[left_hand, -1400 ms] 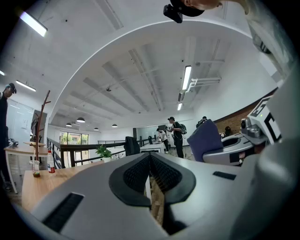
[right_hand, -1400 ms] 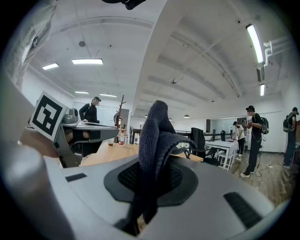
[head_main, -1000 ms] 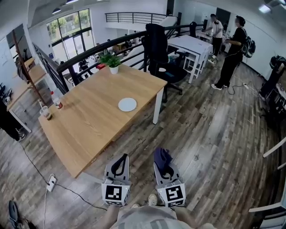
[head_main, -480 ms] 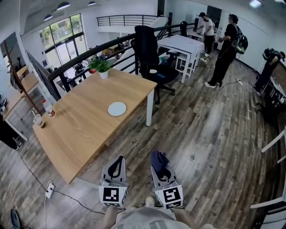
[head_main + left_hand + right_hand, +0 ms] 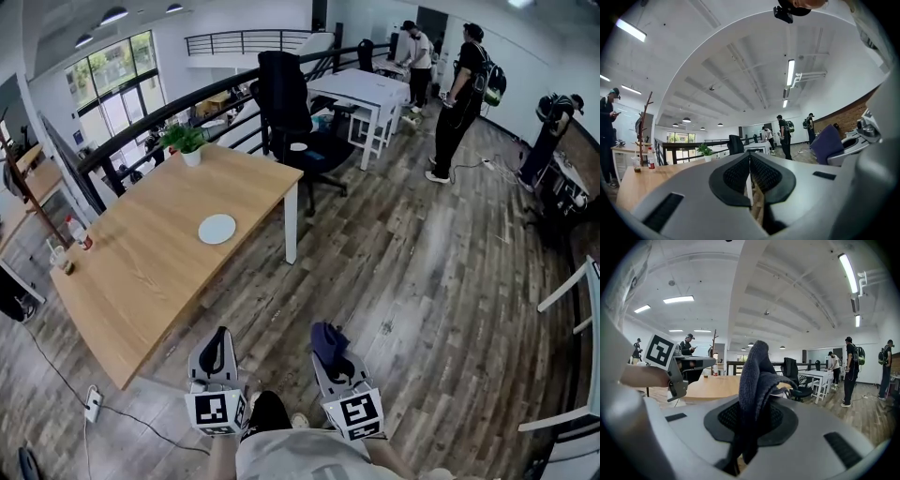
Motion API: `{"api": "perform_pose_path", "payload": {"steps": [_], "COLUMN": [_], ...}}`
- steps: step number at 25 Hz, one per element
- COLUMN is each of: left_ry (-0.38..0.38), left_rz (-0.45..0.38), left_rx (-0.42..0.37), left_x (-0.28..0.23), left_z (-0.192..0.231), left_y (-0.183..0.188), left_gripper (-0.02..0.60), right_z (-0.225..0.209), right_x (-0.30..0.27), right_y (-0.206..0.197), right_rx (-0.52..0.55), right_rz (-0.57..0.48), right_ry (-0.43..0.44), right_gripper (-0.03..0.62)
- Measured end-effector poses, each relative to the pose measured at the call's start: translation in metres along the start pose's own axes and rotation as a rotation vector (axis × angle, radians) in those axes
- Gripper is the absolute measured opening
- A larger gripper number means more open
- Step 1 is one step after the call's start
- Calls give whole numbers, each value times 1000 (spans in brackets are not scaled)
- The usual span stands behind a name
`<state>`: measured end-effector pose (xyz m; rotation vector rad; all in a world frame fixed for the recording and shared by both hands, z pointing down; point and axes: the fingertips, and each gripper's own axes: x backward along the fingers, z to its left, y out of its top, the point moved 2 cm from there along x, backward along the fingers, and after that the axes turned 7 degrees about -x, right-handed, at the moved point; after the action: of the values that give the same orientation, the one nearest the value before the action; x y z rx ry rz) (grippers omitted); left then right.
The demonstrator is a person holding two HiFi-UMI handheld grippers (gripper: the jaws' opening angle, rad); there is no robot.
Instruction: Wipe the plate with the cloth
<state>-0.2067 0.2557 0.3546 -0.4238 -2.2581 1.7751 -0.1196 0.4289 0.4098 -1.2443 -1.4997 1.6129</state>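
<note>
A small white plate [image 5: 217, 229] lies on the long wooden table [image 5: 141, 272], far ahead and to the left of both grippers. My right gripper [image 5: 335, 359] is shut on a dark blue cloth [image 5: 326, 339], which bunches up above its jaws in the right gripper view as the cloth [image 5: 757, 376]. My left gripper [image 5: 217, 353] is shut with nothing between its jaws, which meet edge to edge in the left gripper view [image 5: 750, 164]. Both grippers hang over the wooden floor, short of the table's near corner.
A potted plant [image 5: 187, 142] stands at the table's far end; a bottle [image 5: 79, 234] and a cup [image 5: 61, 261] sit on its left side. A black office chair [image 5: 291, 117] and a railing [image 5: 159, 122] lie beyond. Several people stand by white desks [image 5: 366, 94] at the back right.
The table and plate have slid left and nearer in the head view as the person walks forward. Both grippers have shifted slightly left, still shut, the cloth still held.
</note>
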Motion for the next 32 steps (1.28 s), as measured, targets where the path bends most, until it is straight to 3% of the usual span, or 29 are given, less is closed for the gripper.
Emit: {"api": "perform_pose_path", "payload": {"steps": [7,14,21,32], "left_ry": [49,35,1,-21], "left_rz": [0,5,13,0], "left_rx": [16,13,15,8], "left_x": [-18,-46,-94,-176], "left_z": [10,16,31,90], "left_y": [-12,-17,-23,-24], "left_gripper": [9,9,9,9], "right_z": [-18,-19,-35,-45], "right_x": [-18,-52,-93,-187], "right_y": [4,18,19,60], "right_rx": [27,57,23,44], "right_rz": [-18,-23,11,0], "right_ry": [6,41,28,28], "right_gripper": [57,57,57,57]}}
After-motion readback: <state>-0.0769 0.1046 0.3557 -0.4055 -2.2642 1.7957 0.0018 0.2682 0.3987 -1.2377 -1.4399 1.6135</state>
